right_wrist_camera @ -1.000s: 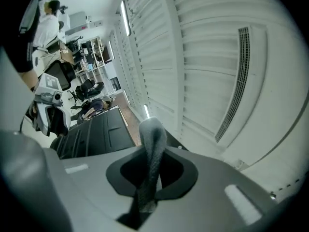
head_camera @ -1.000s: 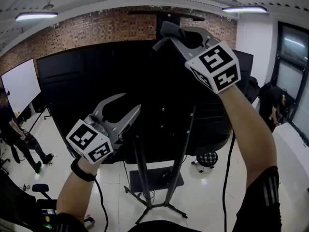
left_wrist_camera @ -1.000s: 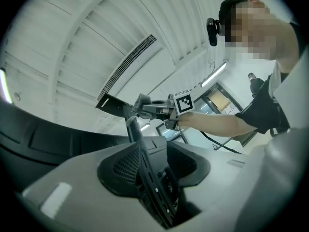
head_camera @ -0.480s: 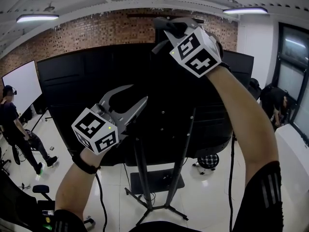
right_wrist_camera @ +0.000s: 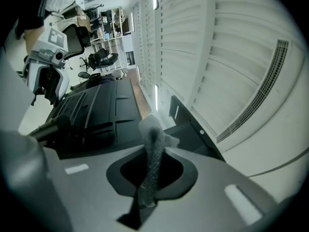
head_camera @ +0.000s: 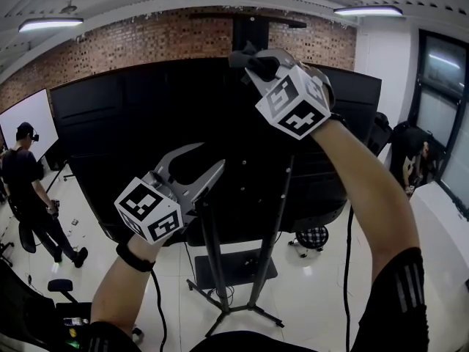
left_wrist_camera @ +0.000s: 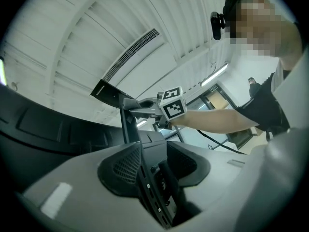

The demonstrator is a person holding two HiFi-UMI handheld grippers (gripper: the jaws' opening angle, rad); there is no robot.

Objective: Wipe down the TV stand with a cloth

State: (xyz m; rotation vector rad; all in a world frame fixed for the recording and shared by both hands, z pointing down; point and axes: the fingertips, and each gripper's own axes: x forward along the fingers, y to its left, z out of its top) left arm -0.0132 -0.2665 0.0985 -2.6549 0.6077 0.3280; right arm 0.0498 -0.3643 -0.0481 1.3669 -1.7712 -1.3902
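The black back of the TV [head_camera: 146, 138] fills the head view, carried on a black stand [head_camera: 214, 259] with splayed legs. The stand's column top [head_camera: 253, 29] rises above the TV. My right gripper [head_camera: 258, 63] is raised at the TV's upper edge beside that column, shut on a grey mesh cloth [head_camera: 246, 56]. In the right gripper view the cloth [right_wrist_camera: 153, 129] sticks up from the closed right gripper [right_wrist_camera: 152, 151]. Lower and to the left, my left gripper [head_camera: 198, 169] hovers before the TV's back, shut, nothing visibly held. In the left gripper view, beyond the left gripper [left_wrist_camera: 145, 151], the right gripper [left_wrist_camera: 140, 103] shows.
One person [head_camera: 33, 189] walks at the far left near a whiteboard [head_camera: 22, 127]. Another person [head_camera: 410, 160] bends at the right by the windows. A stool [head_camera: 314, 239] stands behind the stand, and a white table [head_camera: 447, 233] is at the right edge.
My right gripper has rolled and shifted left and slightly down with the cloth along the TV's top. The left gripper edged slightly right. The person at the left has walked closer.
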